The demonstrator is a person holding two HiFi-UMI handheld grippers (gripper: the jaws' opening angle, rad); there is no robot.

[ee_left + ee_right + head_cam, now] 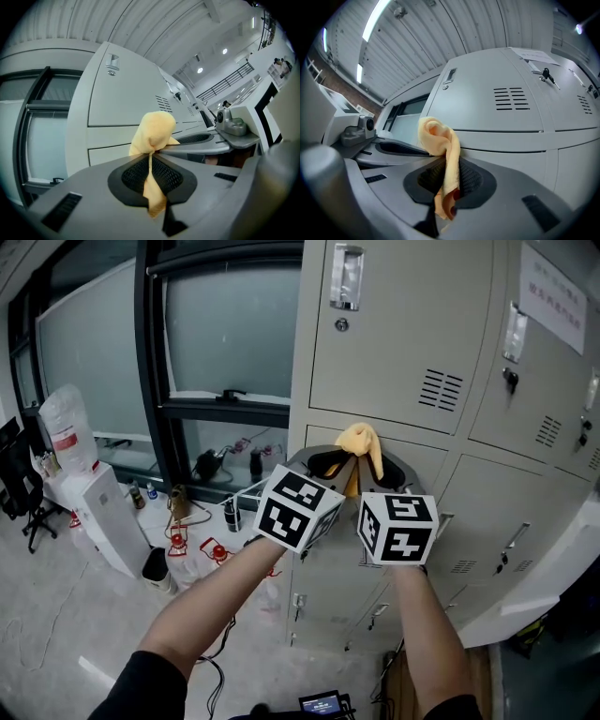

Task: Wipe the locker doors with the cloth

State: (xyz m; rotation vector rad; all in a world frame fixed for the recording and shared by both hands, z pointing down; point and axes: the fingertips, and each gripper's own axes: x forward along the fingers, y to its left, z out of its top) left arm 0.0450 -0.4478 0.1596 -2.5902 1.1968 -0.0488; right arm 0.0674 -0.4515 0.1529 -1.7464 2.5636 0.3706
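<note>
A yellow cloth (362, 442) is bunched between both grippers, close in front of the grey locker doors (403, 334). My left gripper (330, 465) is shut on it: in the left gripper view the cloth (153, 133) is pinched between the jaws (150, 164) and bulges above them. My right gripper (377, 472) is shut on the same cloth (440, 140), which hangs down through its jaws (447, 174). The two grippers sit side by side, almost touching. The upper locker door (497, 98) with vent slots stands just beyond.
A dark-framed window (220, 343) is left of the lockers. On the floor below stand a white water dispenser (98, 512) and small bottles and cables (202, 521). A paper notice (553, 296) and a key (510, 379) are on the right lockers.
</note>
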